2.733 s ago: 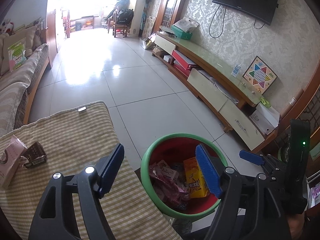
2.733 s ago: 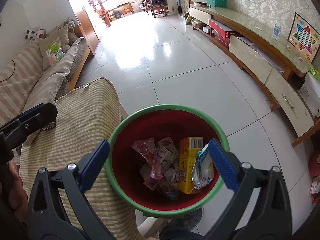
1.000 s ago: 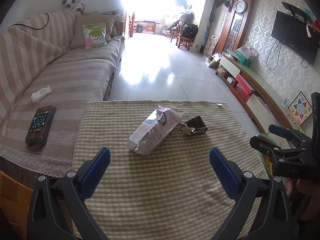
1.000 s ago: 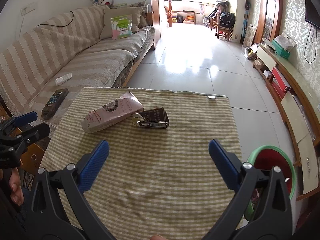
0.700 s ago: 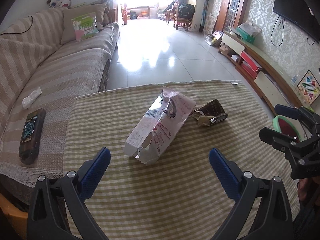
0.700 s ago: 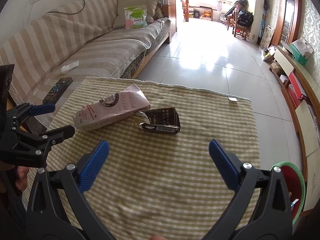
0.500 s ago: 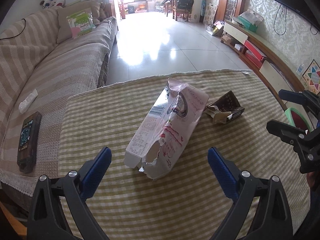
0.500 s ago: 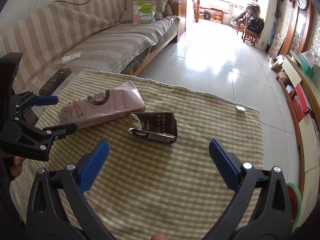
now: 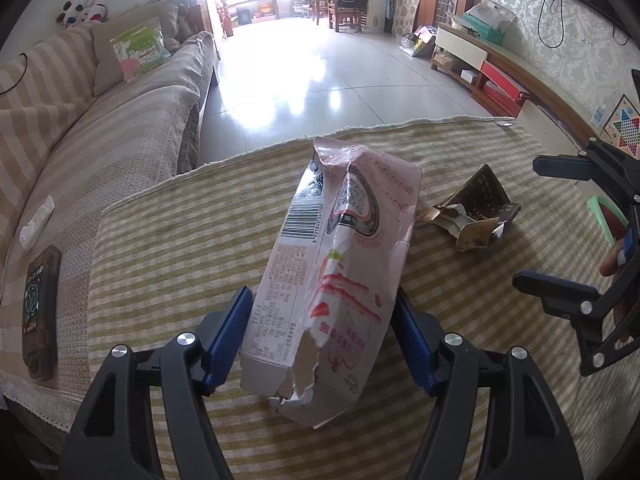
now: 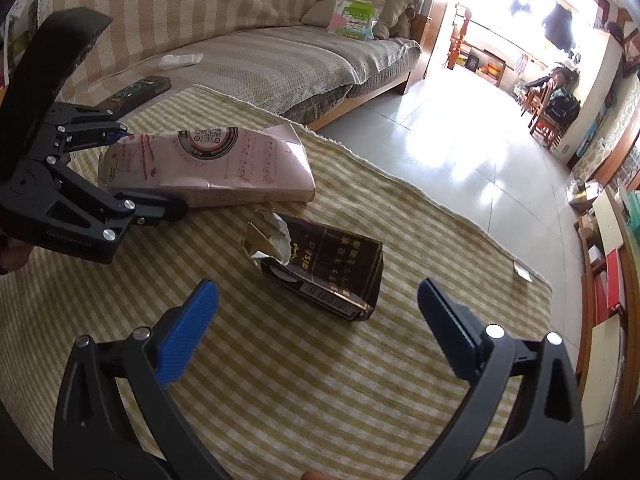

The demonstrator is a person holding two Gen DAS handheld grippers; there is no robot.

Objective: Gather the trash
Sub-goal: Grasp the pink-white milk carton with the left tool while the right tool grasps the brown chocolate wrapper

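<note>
A torn pink carton (image 9: 340,260) lies on the checked tablecloth (image 9: 180,240). My left gripper (image 9: 320,340) straddles its near, ripped end, and its jaws are closing, with both blue pads (image 9: 228,336) against the carton's sides. In the right wrist view the left gripper (image 10: 148,172) clasps the same end of the pink carton (image 10: 216,164). A crumpled dark brown packet (image 10: 320,268) lies just ahead of my right gripper (image 10: 318,320), which is open and holds nothing. From the left wrist view, the brown packet (image 9: 480,208) sits right of the carton, with the right gripper (image 9: 556,228) beyond it.
A striped sofa (image 9: 100,140) runs along the left, with a dark remote (image 9: 38,312) and a white tissue (image 9: 36,220) on its seat. A sliver of the green-rimmed bin (image 9: 604,216) shows past the table's right edge. Tiled floor lies beyond the cloth's far edge.
Both grippers came down and forward toward the table. The left jaws narrowed onto the pink carton's end. The right gripper rolled and drew close to the brown packet, still wide open.
</note>
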